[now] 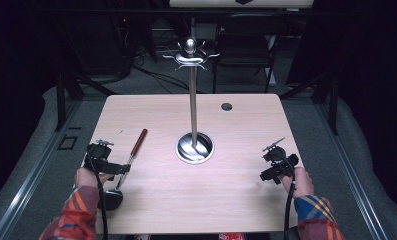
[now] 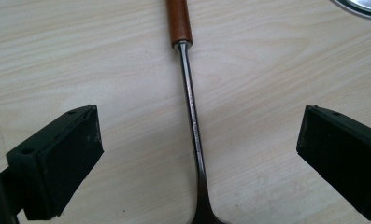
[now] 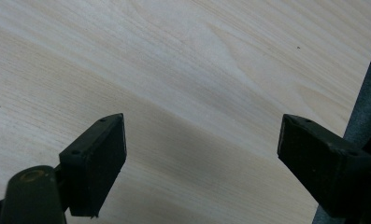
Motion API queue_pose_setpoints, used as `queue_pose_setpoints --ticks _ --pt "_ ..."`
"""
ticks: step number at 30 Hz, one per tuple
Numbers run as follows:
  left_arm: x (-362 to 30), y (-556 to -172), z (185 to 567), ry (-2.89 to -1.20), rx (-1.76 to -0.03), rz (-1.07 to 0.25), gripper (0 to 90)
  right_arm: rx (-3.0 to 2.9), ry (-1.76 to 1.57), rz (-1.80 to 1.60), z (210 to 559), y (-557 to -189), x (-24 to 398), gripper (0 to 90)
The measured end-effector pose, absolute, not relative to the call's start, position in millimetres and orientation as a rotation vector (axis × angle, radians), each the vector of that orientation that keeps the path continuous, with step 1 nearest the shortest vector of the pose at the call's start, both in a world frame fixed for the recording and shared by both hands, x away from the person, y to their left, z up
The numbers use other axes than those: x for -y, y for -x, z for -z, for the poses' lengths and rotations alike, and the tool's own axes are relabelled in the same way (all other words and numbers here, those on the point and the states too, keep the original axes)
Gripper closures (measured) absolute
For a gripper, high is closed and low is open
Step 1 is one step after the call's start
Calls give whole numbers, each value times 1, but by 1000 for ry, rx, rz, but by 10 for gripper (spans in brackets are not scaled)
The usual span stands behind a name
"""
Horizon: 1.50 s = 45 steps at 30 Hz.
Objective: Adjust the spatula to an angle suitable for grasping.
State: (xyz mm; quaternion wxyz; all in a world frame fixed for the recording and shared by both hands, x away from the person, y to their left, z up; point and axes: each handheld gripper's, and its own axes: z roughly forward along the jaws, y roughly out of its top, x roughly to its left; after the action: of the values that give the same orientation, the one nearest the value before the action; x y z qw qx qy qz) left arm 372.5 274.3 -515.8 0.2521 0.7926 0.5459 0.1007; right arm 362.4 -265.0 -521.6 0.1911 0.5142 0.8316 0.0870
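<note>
A long metal utensil (image 1: 131, 159) with a reddish-brown wooden handle lies at the table's left; its dark bowl end sits at the near edge by my left hand. My left gripper (image 1: 108, 159) hovers over its shaft, open. In the left gripper view the thin shaft (image 2: 191, 100) runs up between the wide-apart jaws of my left gripper (image 2: 199, 133) without touching either pad. A metal hanging stand (image 1: 193, 100) with hooks on top rises from a round base mid-table. My right gripper (image 1: 273, 164) is open near the right edge, and the right gripper view has my right gripper (image 3: 202, 140) over bare wood.
The light wooden table (image 1: 246, 200) has a small round hole (image 1: 226, 106) at the back right. The stand's shiny base rim (image 2: 360, 5) lies beyond the utensil's handle. A dark chair (image 1: 246, 45) stands behind the table. The table's right edge (image 3: 360, 116) is close to the right jaw.
</note>
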Motion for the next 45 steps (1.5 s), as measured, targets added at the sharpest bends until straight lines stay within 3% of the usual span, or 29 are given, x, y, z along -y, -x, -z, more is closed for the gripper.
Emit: queue_pose_setpoints --ticks 7,31,36,45 --pt "-273 -380 525 -2164 -1580 -228 1 -2359 -1439 -244 522 -364 265 151" --pt "-262 -387 529 -2222 -1547 -216 9 -2391 -1437 -270 525 -365 260 152" --pt "-260 -392 532 -2225 -1559 -222 88 -2388 -1432 -276 525 -364 258 151" --pt "-262 -401 538 -2210 -1577 -199 313 -2398 -1453 -268 524 -365 262 151"
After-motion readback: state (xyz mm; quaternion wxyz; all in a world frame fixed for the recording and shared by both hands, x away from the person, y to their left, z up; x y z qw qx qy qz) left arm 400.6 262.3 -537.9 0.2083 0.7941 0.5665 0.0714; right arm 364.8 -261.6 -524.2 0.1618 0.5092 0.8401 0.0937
